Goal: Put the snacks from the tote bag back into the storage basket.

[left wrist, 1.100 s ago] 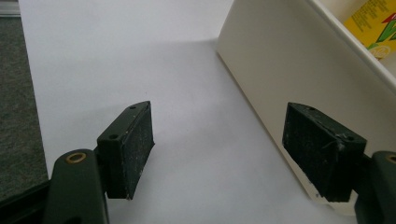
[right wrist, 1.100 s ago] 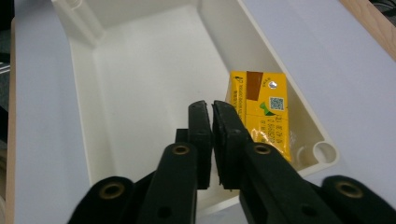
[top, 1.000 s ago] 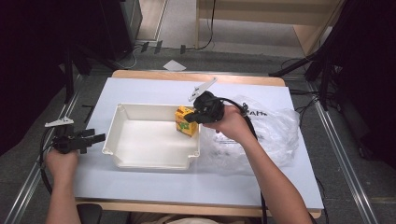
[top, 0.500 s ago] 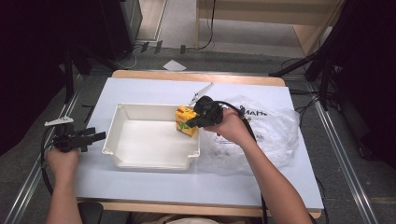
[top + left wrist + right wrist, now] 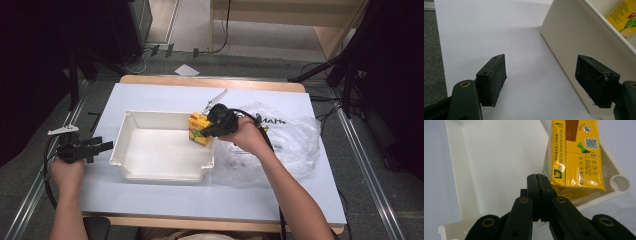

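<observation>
A white plastic tray (image 5: 160, 175) sits on the white-covered table. A yellow drink carton (image 5: 199, 131) stands in its far right corner, leaning on the wall. My right gripper (image 5: 204, 132) reaches in over the tray's right rim. In the right gripper view the right gripper (image 5: 539, 178) is shut, pads together, with its tips against the lower corner of the carton (image 5: 576, 157). I cannot tell whether a fold of it is pinched. My left gripper (image 5: 107, 146) hangs open just left of the tray. Between the jaws of the left gripper (image 5: 541, 65) is bare table, with the tray wall (image 5: 574, 32) beside one jaw.
A crumpled clear plastic bag (image 5: 290, 140) with dark print lies on the table right of the tray, under the right forearm. The table's wooden edge (image 5: 210, 82) runs along the far side. Grey floor and dark stands surround the table.
The right gripper has sunk a little toward the tray beside the carton. The carton has barely shifted. The left hand has stayed where it was.
</observation>
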Available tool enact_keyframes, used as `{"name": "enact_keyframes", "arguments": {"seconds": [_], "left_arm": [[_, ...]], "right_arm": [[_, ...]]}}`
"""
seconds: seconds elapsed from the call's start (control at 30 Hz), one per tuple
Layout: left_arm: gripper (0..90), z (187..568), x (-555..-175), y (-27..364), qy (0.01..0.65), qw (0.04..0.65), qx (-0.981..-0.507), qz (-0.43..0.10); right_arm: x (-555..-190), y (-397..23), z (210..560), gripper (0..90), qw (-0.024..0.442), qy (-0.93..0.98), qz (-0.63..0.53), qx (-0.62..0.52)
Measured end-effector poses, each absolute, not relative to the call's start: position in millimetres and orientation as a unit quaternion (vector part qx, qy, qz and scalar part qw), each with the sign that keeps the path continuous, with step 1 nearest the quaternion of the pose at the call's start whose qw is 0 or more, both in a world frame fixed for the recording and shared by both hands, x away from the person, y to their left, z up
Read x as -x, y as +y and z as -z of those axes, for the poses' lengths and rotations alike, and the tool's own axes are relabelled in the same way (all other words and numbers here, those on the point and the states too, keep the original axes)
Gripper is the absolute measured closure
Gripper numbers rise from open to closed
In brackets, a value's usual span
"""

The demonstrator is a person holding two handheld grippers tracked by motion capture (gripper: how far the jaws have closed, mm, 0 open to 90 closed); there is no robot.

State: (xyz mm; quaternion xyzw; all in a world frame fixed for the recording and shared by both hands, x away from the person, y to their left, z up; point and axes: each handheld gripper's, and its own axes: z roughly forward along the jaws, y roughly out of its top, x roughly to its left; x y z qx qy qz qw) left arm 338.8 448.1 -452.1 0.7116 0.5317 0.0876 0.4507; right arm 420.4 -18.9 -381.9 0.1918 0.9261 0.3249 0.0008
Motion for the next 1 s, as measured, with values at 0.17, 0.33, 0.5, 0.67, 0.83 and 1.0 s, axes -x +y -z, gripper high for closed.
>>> {"name": "enact_keyframes", "arguments": {"seconds": [0.17,0.33,0.5,0.67,0.83,1.0], "left_arm": [[26.1,451.8,-338.4,448.4,0.531,0.452,-0.711,-0.087],[26.2,451.7,-338.5,448.2,0.531,0.451,-0.712,-0.088],[26.2,452.1,-338.8,447.8,0.532,0.451,-0.711,-0.088],[26.2,451.9,-338.4,448.0,0.532,0.45,-0.712,-0.088],[26.1,451.0,-337.2,448.7,0.531,0.452,-0.711,-0.088],[26.1,449.8,-336.2,449.2,0.529,0.458,-0.709,-0.09]], "right_arm": [[-420.5,-18.3,383.1,90.0,0.003,0.928,-0.318,-0.192],[-421.4,-20.2,382.4,90.0,0.008,0.93,-0.311,-0.194],[-422.8,-24.2,380.2,90.0,0.013,0.929,-0.309,-0.201],[-420.5,-21.0,381.4,90.0,0.002,0.931,-0.308,-0.198],[-410.8,-19.7,385.2,90.0,0.015,0.929,-0.306,-0.206],[-404.3,-24.9,386.9,90.0,0.021,0.921,-0.303,-0.242]]}}
